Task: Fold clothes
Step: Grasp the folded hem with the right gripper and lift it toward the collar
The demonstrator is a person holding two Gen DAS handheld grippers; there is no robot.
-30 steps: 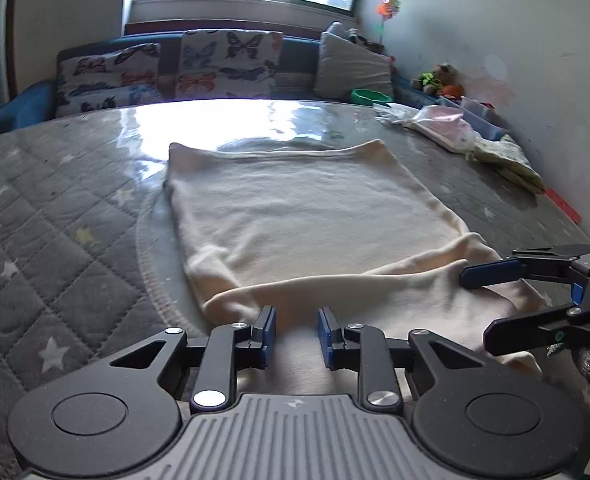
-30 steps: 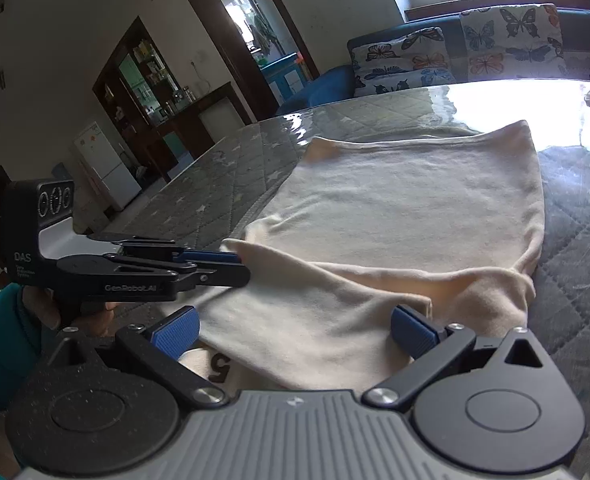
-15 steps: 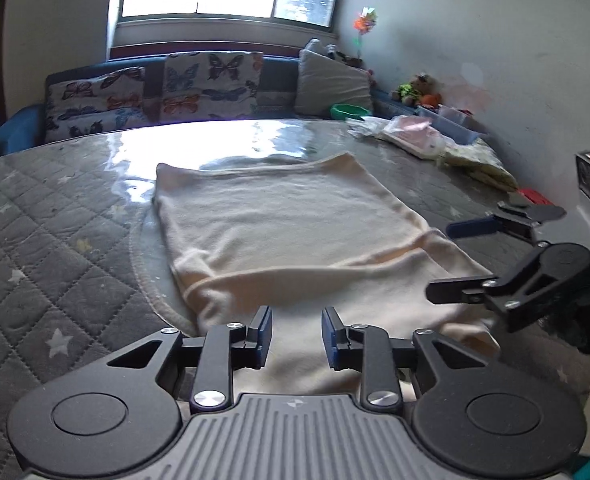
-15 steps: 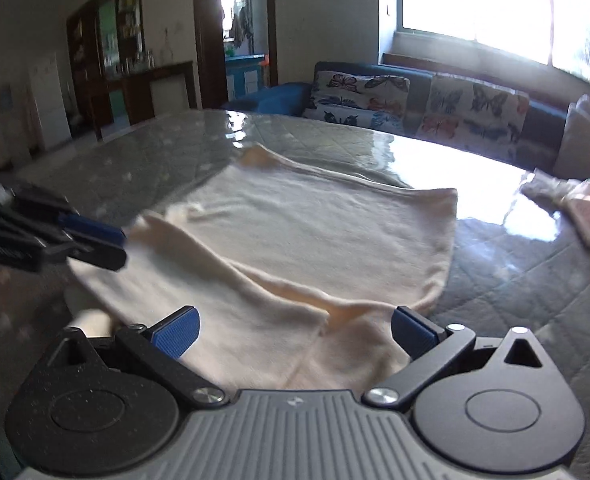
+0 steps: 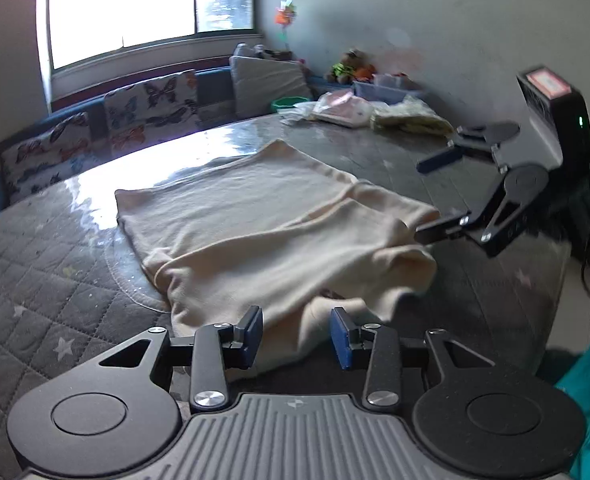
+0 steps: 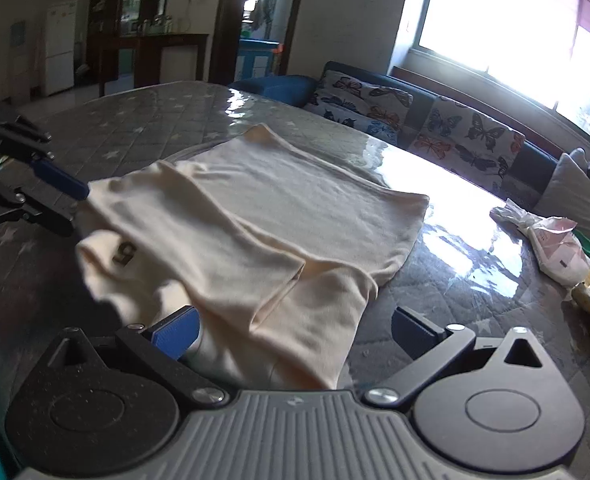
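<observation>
on the quilted grey table cover [image 5: 47, 264], under a clear glossy sheet, a cream garment [image 5: 255, 216] lay spread flat over its far part, with both sleeves folded across the near end. a brown numeral showed on the underside of a turned-up flap at the near left corner in the right wrist view. the left gripper [image 5: 297, 334] was at the near edge of the garment; its jaws stood apart and had just been opening, with a hanging fold of cloth seen between the blue pads but pressed by neither, as far as the blurred view allowed. the right gripper [image 6: 295, 332] had its jaws wide apart, the near sleeve end lying between them, the left pad just beside the cloth and the right pad clear of it. in the left wrist view the right gripper [image 5: 431, 200] stood at the garment's right edge, next to the folded sleeve. a small heap of other clothes [image 5: 359, 110] lay at the far corner of the table, well apart. butterfly-print cushions [image 6: 467, 136] lined a blue sofa beneath the window.
</observation>
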